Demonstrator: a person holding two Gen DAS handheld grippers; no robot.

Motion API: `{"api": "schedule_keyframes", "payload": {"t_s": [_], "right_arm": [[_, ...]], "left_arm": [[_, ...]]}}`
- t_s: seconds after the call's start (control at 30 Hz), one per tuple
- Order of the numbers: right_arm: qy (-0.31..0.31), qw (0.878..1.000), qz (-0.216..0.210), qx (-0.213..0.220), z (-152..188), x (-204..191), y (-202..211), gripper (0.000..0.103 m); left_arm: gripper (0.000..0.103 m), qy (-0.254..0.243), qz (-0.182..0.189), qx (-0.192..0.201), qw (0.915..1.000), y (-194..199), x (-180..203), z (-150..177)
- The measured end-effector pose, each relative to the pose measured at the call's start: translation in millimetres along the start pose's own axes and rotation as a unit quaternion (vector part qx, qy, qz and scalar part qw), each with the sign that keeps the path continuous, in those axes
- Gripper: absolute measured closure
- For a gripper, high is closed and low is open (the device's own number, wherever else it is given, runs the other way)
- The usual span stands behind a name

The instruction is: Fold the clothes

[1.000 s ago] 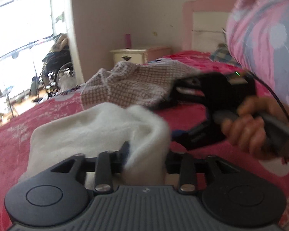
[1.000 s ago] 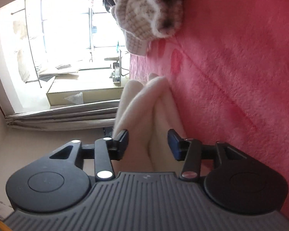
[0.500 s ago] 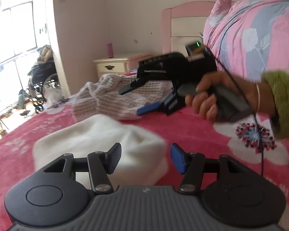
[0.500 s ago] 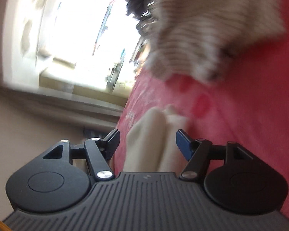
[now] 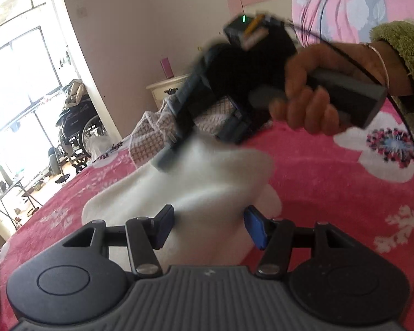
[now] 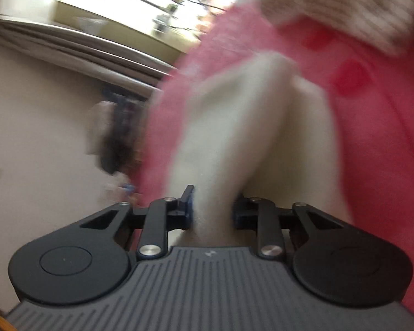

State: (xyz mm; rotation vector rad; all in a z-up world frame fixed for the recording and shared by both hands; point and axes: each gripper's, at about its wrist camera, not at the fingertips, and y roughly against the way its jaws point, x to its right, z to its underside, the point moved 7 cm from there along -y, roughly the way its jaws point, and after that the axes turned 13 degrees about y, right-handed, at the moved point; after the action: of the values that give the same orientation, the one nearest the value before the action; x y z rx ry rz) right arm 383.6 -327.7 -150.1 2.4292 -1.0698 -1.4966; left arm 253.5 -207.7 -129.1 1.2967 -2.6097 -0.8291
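A folded white fleece garment lies on the pink floral bedspread. My left gripper is open, its jaws on either side of the garment's near edge. In the left wrist view the right gripper, held in a hand, is blurred above the garment's far side. In the right wrist view the right gripper is closed on a fold of the white garment. A checked brown-and-white garment lies crumpled behind; it also shows in the right wrist view.
A cream nightstand with a pink cup stands by the wall, next to a pink headboard. A wheelchair stands by the bright window at the left. The person's pink floral sleeve fills the upper right.
The left gripper has let go of the white garment and opened. The right gripper swung back down over the garment and closed on a fold of it.
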Motion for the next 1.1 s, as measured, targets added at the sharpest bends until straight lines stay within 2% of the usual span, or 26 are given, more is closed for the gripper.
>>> {"api": "schedule_keyframes", "payload": {"t_s": [0.07, 0.13, 0.2, 0.3, 0.37, 0.43, 0.47, 0.57, 0.63, 0.7, 0.73, 0.77, 0.83, 0.9, 0.97, 1.1], "right_arm": [[0.018, 0.999, -0.038, 0.026, -11.4, -23.8, 12.5, 0.083], [0.039, 0.997, -0.048, 0.039, -16.2, -39.3, 27.6, 0.083], [0.042, 0.998, -0.032, 0.040, -9.0, -28.5, 36.9, 0.084], [-0.018, 0.999, -0.004, 0.029, 8.1, 11.8, 40.3, 0.084], [-0.048, 0.998, 0.004, 0.027, 16.7, 30.8, 44.0, 0.084], [0.000, 0.999, -0.010, 0.042, 12.8, 14.6, 55.4, 0.084], [0.025, 0.999, -0.004, 0.040, 14.1, 11.1, 58.1, 0.084], [0.059, 0.997, 0.050, 0.002, 30.0, 30.1, 55.8, 0.082], [0.039, 0.996, 0.073, -0.014, 40.9, 47.7, 52.9, 0.074], [0.021, 0.997, 0.067, 0.015, 35.6, 50.4, 60.3, 0.073], [0.013, 0.997, 0.067, 0.032, 30.7, 52.0, 64.1, 0.069], [0.005, 0.996, 0.073, 0.045, 24.5, 57.7, 66.2, 0.057], [-0.016, 0.994, 0.085, 0.068, 12.7, 70.6, 69.1, 0.041], [-0.053, 0.992, 0.088, 0.074, 4.9, 92.7, 62.6, 0.038], [-0.097, 0.991, 0.068, 0.069, 3.6, 111.0, 46.8, 0.032], [-0.153, 0.987, 0.014, 0.050, 2.9, 121.4, 10.2, 0.029]], "left_arm": [[0.045, 0.000, 0.009, 0.013, 0.9999, 6.0, 3.3, -6.3], [0.045, -0.002, 0.028, 0.020, 0.9994, 10.8, 8.4, -10.4], [0.045, 0.007, 0.052, 0.018, 0.9985, 14.0, 12.4, -11.9], [0.045, 0.057, 0.092, 0.012, 0.9941, 17.4, 10.7, -16.7], [0.045, 0.098, 0.103, 0.009, 0.9898, 12.5, 4.7, -22.9], [0.047, 0.137, 0.102, -0.009, 0.9853, -1.1, -1.0, -23.9], [0.047, 0.152, 0.097, -0.024, 0.9834, -11.4, -2.7, -22.0], [0.050, 0.126, 0.073, -0.069, 0.9869, -43.6, 5.4, -5.3], [0.049, 0.108, 0.060, -0.072, 0.9897, -52.6, 8.5, 1.0], [0.047, 0.096, 0.051, -0.063, 0.9921, -55.3, 9.7, 3.4], [0.047, 0.097, 0.050, -0.065, 0.9919, -55.7, 9.3, 3.2], [0.047, 0.099, 0.049, -0.067, 0.9917, -56.2, 8.4, 2.8], [0.047, 0.102, 0.050, -0.069, 0.9912, -57.3, 6.8, 1.3], [0.046, 0.102, 0.049, -0.070, 0.9912, -56.7, 7.2, 4.1], [0.046, 0.099, 0.046, -0.067, 0.9917, -56.9, 9.0, 3.7], [0.045, 0.094, 0.042, -0.066, 0.9925, -51.2, 13.0, 5.2]]}}
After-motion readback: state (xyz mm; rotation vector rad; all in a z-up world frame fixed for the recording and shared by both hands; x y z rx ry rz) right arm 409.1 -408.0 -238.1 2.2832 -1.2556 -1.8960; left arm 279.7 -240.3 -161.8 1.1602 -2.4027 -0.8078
